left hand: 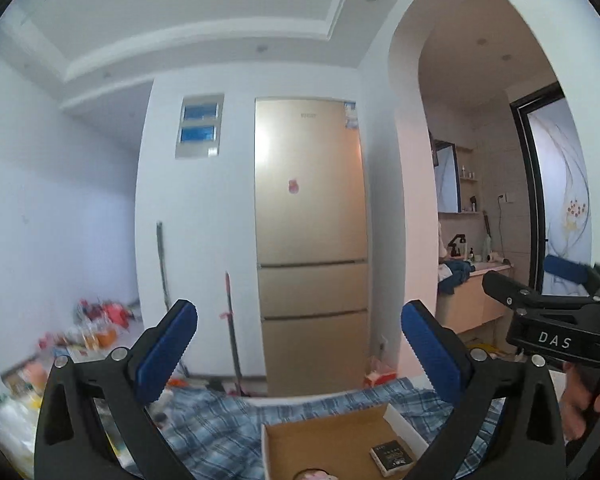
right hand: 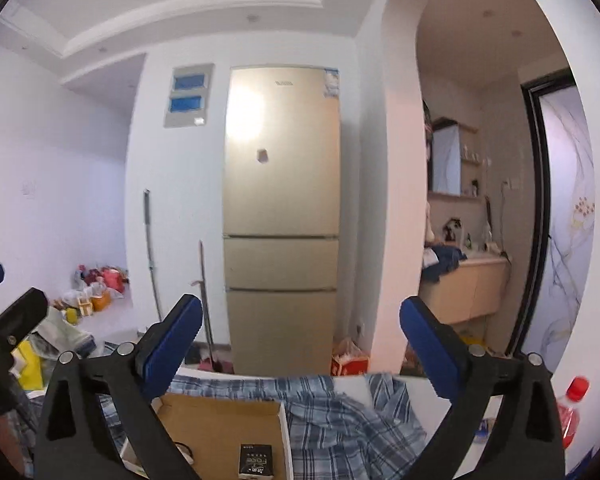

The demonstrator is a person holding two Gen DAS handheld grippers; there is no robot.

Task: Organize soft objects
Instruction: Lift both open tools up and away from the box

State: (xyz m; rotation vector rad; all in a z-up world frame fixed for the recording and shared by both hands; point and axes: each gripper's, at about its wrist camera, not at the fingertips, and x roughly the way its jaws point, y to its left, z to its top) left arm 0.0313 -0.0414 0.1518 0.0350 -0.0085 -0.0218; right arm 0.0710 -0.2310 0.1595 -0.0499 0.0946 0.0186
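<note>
Below, plaid cloth, cardboard box, fridge beyond

grippers: 2; cardboard box: 1; plaid cloth: 1; fridge: 1; red-capped bottle: 1

Left gripper raised level with jaws wide and empty, gold fridge straight ahead, checked cloth below the fridge, open cardboard box on the cloth, right gripper right of the fridge
</note>
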